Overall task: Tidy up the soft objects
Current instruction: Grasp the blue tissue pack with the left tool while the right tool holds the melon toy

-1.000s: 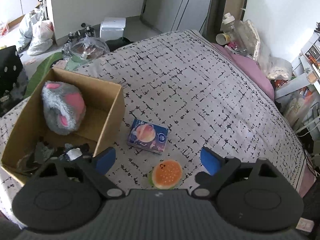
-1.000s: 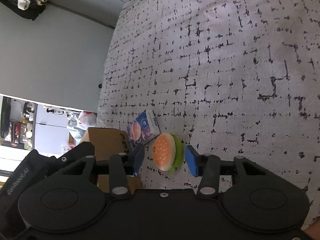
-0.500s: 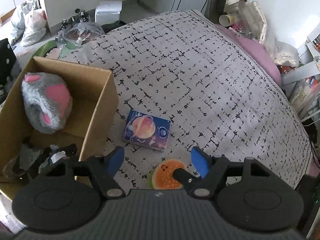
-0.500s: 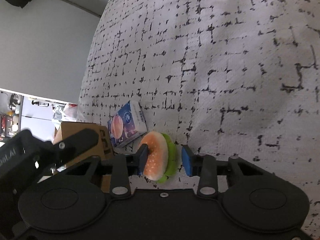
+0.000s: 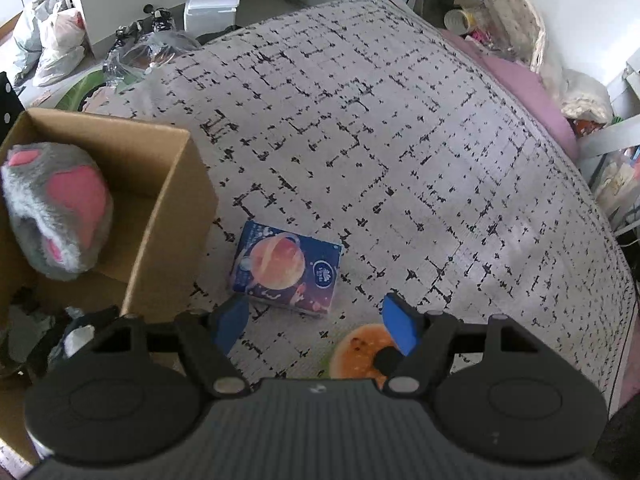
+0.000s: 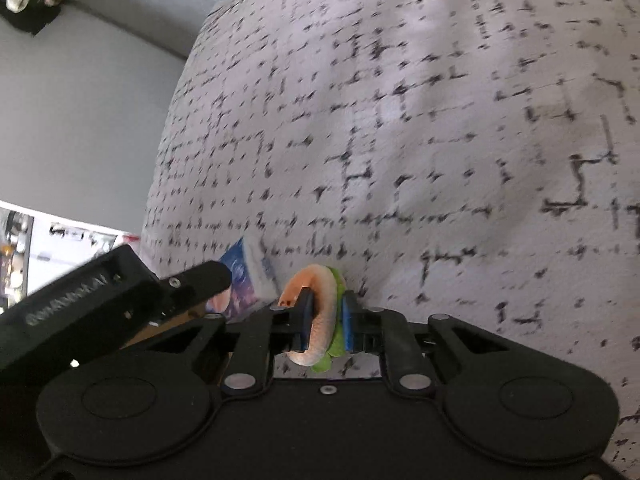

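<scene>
A soft burger toy (image 6: 316, 282), orange bun over green, stands on edge on the patterned bedspread (image 6: 440, 120). My right gripper (image 6: 326, 322) is shut on it; its jaws are closing and the blue pads squash the toy thin. In the left wrist view the burger toy (image 5: 354, 354) shows half hidden behind my right finger. My left gripper (image 5: 316, 324) is open just above the near edge of a blue tissue pack (image 5: 286, 266), not touching it. The tissue pack (image 6: 248, 276) lies beside the burger. A grey and pink plush (image 5: 56, 208) lies in the cardboard box (image 5: 172, 208).
The box stands at the bed's left edge with dark items (image 5: 40, 340) in its near end. A pink pillow (image 5: 520, 92) and clutter line the far right. Bags (image 5: 56, 48) and a white case (image 5: 212, 2) are on the floor beyond.
My right gripper's pads closed on the burger and squashed it. My left gripper sank nearer the tissue pack and its jaws narrowed.
</scene>
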Available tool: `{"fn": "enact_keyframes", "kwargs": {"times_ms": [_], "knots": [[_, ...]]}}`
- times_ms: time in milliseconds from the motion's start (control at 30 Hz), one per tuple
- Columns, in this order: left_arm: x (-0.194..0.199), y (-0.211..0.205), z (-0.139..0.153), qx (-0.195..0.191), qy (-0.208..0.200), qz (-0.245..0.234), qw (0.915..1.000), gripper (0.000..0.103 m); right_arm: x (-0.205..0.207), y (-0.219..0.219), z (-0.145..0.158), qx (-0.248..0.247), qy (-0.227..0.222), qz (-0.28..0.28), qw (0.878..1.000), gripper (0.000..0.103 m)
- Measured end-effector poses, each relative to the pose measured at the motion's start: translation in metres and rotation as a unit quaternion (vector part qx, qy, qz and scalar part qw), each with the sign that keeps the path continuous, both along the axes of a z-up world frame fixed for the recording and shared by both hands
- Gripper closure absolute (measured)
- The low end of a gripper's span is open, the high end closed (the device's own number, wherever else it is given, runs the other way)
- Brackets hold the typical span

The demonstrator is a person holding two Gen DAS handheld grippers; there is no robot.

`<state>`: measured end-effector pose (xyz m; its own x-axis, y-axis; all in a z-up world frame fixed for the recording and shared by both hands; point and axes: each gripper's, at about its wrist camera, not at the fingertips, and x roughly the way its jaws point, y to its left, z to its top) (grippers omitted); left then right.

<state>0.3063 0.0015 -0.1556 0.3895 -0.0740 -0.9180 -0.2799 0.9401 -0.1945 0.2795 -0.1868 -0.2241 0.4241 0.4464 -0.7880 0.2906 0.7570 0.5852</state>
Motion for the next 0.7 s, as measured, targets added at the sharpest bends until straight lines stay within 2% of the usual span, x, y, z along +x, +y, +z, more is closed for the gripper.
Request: {"fn": "enact_keyframes", "kwargs": {"times_ms": [200, 367, 500, 600, 700], "knots": [[0.01, -0.006, -0.012, 0.019, 0.008, 0.013, 0.9997, 0.03, -0.001, -0.011, 0.001, -0.009, 0.001, -0.03, 1.0, 0.088], [0.016, -0.006, -0.019, 0.021, 0.01, 0.053, 0.9983, 0.029, -0.001, -0.022, 0.001, -0.004, 0.004, -0.061, 0.998, 0.088], [0.021, -0.005, -0.025, 0.014, 0.016, 0.087, 0.996, 0.025, -0.003, -0.031, 0.001, 0.006, 0.009, -0.076, 0.997, 0.088], [0.027, -0.011, -0.031, 0.041, 0.022, 0.079, 0.9958, 0.023, -0.004, -0.035, 0.001, 0.01, 0.011, -0.084, 0.996, 0.088], [0.03, -0.014, -0.034, 0.05, 0.026, 0.079, 0.9953, 0.021, -0.002, -0.037, -0.001, 0.012, 0.014, -0.094, 0.995, 0.088]]}}
